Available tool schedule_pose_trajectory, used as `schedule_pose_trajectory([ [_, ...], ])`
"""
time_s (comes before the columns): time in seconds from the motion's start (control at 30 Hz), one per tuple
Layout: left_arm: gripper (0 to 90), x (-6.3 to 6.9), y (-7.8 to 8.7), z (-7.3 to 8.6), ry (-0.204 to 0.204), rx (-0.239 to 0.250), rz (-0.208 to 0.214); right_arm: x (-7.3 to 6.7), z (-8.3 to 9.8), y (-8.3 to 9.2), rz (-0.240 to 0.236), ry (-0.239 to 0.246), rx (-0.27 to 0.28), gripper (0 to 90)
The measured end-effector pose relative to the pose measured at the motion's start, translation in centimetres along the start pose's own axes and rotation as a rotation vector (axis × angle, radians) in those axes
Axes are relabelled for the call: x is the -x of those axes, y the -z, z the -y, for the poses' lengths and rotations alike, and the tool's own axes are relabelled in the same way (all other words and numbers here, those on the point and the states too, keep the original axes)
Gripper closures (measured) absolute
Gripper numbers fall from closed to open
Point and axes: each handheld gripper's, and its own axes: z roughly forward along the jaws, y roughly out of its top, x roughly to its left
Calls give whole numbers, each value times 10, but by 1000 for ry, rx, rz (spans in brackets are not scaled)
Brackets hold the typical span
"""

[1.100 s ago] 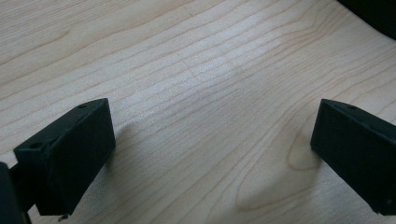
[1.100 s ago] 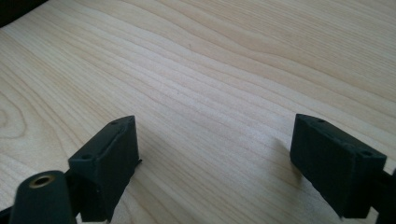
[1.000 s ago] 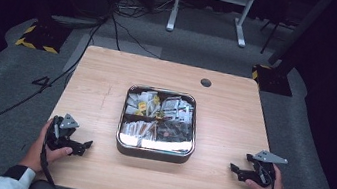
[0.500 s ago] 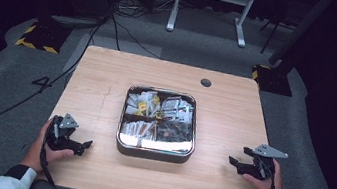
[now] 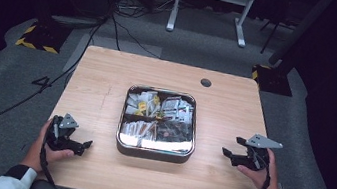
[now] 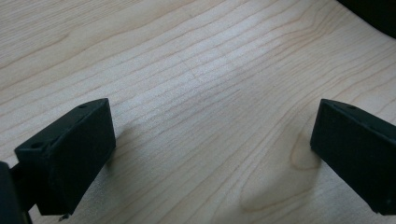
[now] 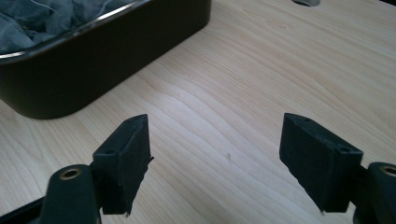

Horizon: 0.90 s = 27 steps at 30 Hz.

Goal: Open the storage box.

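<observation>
Looking first at the square metal tin [image 5: 157, 123] in the middle of the counter [image 5: 103, 79], I see it packed with small wrapped packets [image 5: 147, 105], sorted into compartments, their foil and paper catching the light. Its rim is shiny, its outer wall dark with rounded corners, as the right gripper view shows [image 7: 100, 60].

My right hand-held gripper [image 5: 226, 153] points toward the tin's right wall, near it but apart, off the pale wood. Its jaws have just been closing a little, yet they stand spread with nothing between them, only wood grain [image 7: 212, 154].

My left hand-held gripper [image 5: 85, 144] rests low on the counter, just off the tin's front left corner, jaws spread wide over bare wood [image 6: 210, 140].

I judge the two about equally near, and the right one is already aimed. The tin is roughly square, so it has no real long axis; from the right gripper it lies ahead and to the left.
</observation>
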Motion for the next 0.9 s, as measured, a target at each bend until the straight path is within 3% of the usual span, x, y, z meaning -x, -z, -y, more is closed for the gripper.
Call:
schedule_pose_trajectory([
  [0.27,3,0,0,0,-1,-1,0,-7,-29,-4,-44,36,30,276],
  [0.33,3,0,0,0,1,-2,-1,-12,-43,-8,-66,74,31,290],
  [0.53,3,0,0,0,3,0,-3,-22,-68,-16,-84,115,45,293],
  [0.9,3,0,0,0,2,-2,-1,-36,-90,-35,-126,145,37,290],
])
